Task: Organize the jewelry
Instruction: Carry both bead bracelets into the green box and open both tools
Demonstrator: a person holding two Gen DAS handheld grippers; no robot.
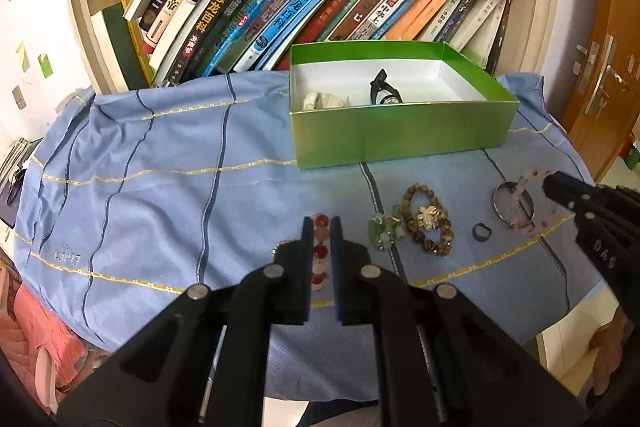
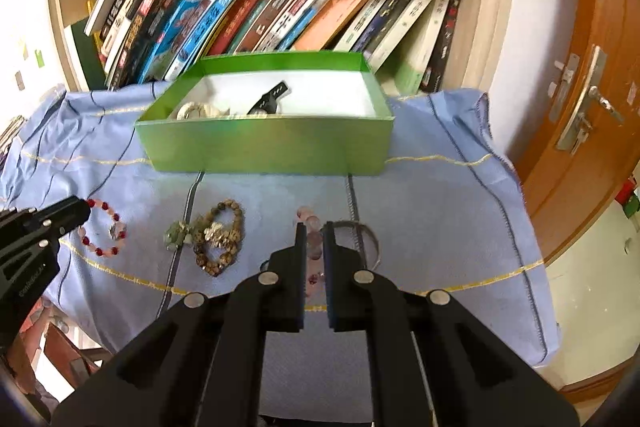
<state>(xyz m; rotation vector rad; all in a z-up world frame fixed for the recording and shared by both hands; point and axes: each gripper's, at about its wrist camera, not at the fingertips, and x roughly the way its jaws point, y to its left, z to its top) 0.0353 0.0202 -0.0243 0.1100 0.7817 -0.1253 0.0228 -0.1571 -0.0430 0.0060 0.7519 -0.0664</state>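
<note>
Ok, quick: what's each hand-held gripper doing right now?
Left hand-held gripper: closed on the red and pink bead bracelet.
Right hand-held gripper: closed on the pale pink bead bracelet.

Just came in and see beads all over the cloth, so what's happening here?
A person is sorting jewelry with a claw in each hand. The left claw is closed around the red-and-pink bead bracelet; the right claw is closed around the pale pink bracelet, both still on the blue cloth. The green box already holds a watch and a white piece. The brown bead bracelet waits.
</note>
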